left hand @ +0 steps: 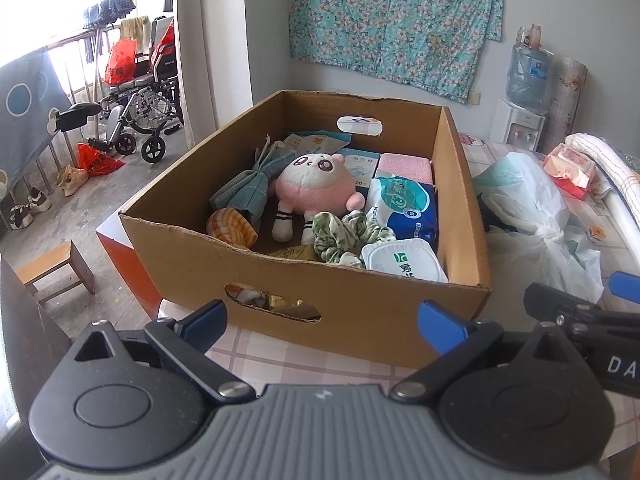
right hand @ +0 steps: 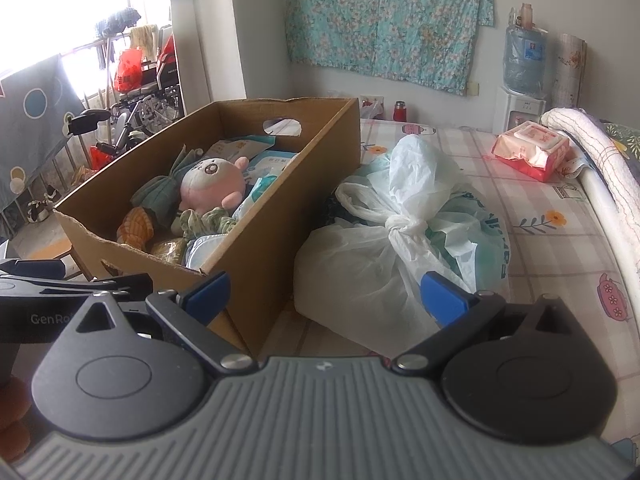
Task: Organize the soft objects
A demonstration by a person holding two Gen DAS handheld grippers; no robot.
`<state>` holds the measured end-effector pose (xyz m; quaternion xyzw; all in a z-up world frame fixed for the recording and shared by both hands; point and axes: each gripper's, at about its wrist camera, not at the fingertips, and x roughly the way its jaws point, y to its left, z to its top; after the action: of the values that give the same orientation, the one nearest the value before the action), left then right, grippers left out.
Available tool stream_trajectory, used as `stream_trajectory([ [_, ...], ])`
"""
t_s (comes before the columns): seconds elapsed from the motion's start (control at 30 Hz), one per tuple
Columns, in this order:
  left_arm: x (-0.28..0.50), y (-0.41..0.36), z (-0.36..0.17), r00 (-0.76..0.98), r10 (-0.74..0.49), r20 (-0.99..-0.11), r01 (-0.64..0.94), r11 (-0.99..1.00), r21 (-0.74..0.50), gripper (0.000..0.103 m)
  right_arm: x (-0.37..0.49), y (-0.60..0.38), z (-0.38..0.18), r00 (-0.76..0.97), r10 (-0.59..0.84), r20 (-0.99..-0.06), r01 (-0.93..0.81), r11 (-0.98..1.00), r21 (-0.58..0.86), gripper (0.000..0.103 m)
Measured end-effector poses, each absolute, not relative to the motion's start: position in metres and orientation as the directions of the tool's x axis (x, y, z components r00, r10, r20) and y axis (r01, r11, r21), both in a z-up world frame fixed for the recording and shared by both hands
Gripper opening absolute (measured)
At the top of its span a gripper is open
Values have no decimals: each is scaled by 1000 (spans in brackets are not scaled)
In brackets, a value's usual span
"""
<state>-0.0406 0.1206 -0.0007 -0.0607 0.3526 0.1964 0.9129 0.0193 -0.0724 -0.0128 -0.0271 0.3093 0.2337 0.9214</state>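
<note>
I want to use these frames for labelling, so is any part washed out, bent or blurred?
Left wrist view: window blown out white, box edges bowed by the fisheye, plush sharp. Right wrist view: same glare top left, bag evenly lit, corners dark.

I'm seeing daylight pouring in from the balcony (left hand: 60, 20) at upper left, blowing out to white glare there. The room is staying evenly lit and sharp, shadows soft. The fisheye is bending edges, and black is vignetting the upper right corner.
</note>
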Motion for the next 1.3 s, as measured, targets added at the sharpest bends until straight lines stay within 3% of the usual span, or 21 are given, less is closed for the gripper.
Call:
stream_trajectory([
  [1.3, -45, 124, -7, 663, 317, -679, -404, 914, 32, 102, 20, -71, -18, 691, 409, -596, -446, 890, 94, 102],
])
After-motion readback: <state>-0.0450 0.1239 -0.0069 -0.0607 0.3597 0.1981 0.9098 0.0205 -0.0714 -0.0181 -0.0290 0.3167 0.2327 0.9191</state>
